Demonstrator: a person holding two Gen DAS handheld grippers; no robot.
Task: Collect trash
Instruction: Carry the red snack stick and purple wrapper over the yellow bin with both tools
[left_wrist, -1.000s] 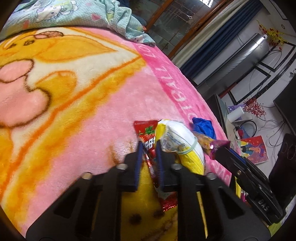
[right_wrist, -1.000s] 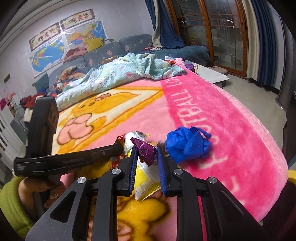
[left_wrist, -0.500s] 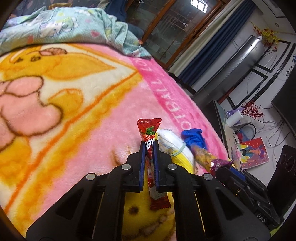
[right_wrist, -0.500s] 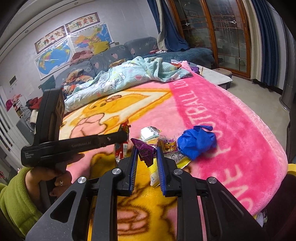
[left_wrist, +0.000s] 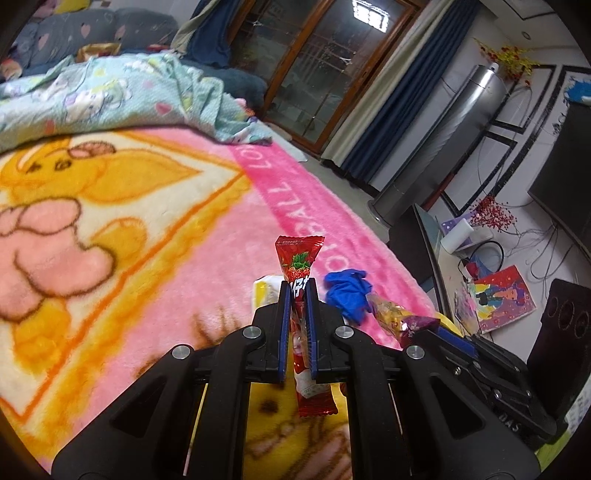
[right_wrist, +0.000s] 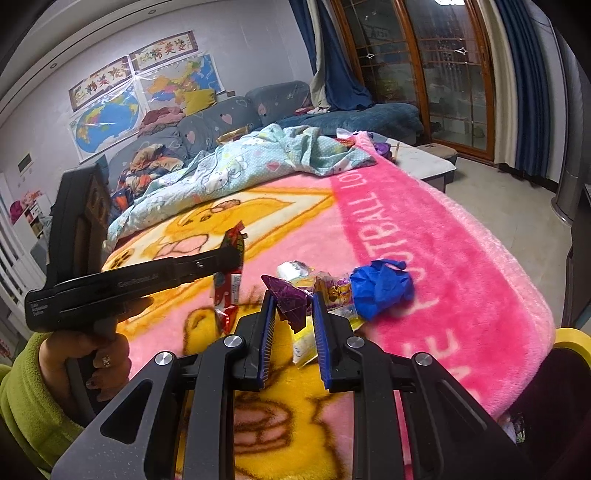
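My left gripper (left_wrist: 296, 291) is shut on a long red strawberry snack wrapper (left_wrist: 298, 260) and holds it above the pink and yellow blanket (left_wrist: 147, 229). From the right wrist view the same gripper (right_wrist: 236, 254) shows with the red wrapper (right_wrist: 229, 291) hanging from it. My right gripper (right_wrist: 294, 295) holds a crumpled purple wrapper (right_wrist: 290, 299) between its blue pads, lifted off the blanket. A crumpled blue glove or bag (right_wrist: 380, 286) lies on the blanket next to white and yellow wrappers (right_wrist: 295, 269); the blue item (left_wrist: 349, 291) also shows in the left wrist view.
A pale blue printed quilt (right_wrist: 251, 162) is heaped at the far end of the bed. The bed's right edge (right_wrist: 524, 280) drops to a tiled floor. A tall silver appliance (left_wrist: 439, 147) and cluttered floor items (left_wrist: 495, 295) stand to the right.
Both grippers rose from the trash pile with their wrappers held. The left gripper's jaws closed tighter on the red wrapper, and the remaining trash now lies farther below.
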